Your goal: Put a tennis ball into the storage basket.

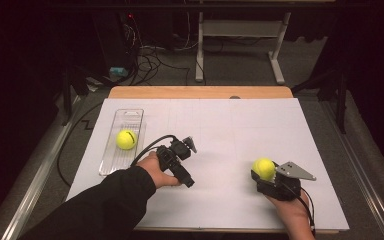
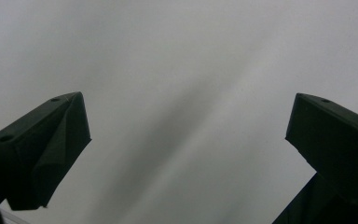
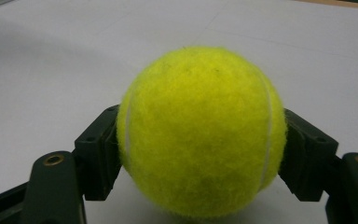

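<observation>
Two yellow tennis balls are in play. One ball [image 1: 126, 139] lies in a clear plastic tray [image 1: 111, 164] at the left of the white sheet. The other ball [image 1: 263, 168] sits at the right, just above the sheet, with my right gripper [image 1: 266, 177] shut on it. In the right gripper view this ball [image 3: 200, 130] sits between the two black pads [image 3: 98, 154] of that gripper [image 3: 201, 140]. My left gripper [image 1: 182, 162] is near the middle of the sheet, right of the tray. It is open [image 2: 189, 121] with nothing but white sheet between its jaws.
A white sheet [image 1: 230, 125] covers most of the wooden table [image 1: 200, 92]. A black cable [image 1: 147, 149] runs from the left gripper across the tray's near right side. Beyond the table's far edge stand a desk frame [image 1: 240, 30] and floor cables [image 1: 150, 60].
</observation>
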Demonstrator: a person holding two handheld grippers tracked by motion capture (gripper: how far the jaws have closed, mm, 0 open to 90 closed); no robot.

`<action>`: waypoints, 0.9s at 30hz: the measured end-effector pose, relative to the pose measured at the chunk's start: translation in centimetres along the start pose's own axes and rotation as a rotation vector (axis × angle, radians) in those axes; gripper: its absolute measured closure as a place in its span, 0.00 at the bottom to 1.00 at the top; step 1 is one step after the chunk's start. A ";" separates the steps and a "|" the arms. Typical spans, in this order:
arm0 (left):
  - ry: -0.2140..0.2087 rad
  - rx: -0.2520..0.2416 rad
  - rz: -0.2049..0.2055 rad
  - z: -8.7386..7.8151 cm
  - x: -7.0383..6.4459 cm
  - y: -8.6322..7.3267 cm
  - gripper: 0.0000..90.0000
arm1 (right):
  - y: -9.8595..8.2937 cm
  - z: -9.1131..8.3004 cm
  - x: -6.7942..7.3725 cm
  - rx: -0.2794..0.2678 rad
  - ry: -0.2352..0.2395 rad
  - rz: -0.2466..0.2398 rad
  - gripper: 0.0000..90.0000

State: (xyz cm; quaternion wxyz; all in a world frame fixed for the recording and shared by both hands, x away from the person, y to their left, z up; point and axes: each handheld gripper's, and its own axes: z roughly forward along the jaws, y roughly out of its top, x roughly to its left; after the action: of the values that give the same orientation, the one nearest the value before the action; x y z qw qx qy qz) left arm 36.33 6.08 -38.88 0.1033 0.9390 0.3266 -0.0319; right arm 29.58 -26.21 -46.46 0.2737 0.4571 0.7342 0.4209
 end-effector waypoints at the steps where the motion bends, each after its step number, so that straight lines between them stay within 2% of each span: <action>1: 0.004 -0.001 -0.002 0.0 0.0 0.0 0.00 | -0.1 -0.3 0.0 -0.004 0.005 0.008 0.30; 3: 0.007 -0.004 -0.005 -0.1 0.1 0.0 0.00 | -0.1 -0.6 0.1 -0.010 0.013 0.010 0.30; 8: 0.010 -0.016 -0.009 -0.5 0.1 -0.1 0.00 | 0.1 -0.3 1.3 -0.015 0.036 -0.020 0.30; 15: 0.012 -0.018 -0.016 -0.9 0.3 -0.2 0.00 | 0.7 0.2 3.7 -0.037 0.103 -0.051 0.30; 19: 0.012 -0.024 -0.020 -1.0 0.4 -0.3 0.01 | 1.0 0.7 4.9 -0.045 0.123 -0.084 0.30; 27: 0.009 -0.032 -0.024 -1.3 0.6 -0.4 0.00 | 1.2 1.5 6.6 -0.044 0.178 -0.086 0.30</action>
State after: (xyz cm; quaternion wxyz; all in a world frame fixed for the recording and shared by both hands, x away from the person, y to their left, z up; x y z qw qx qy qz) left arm 36.53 7.03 -37.80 0.1166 0.9333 0.3389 -0.0236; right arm 28.46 -19.46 -46.33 0.2350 0.3799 0.7649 0.4640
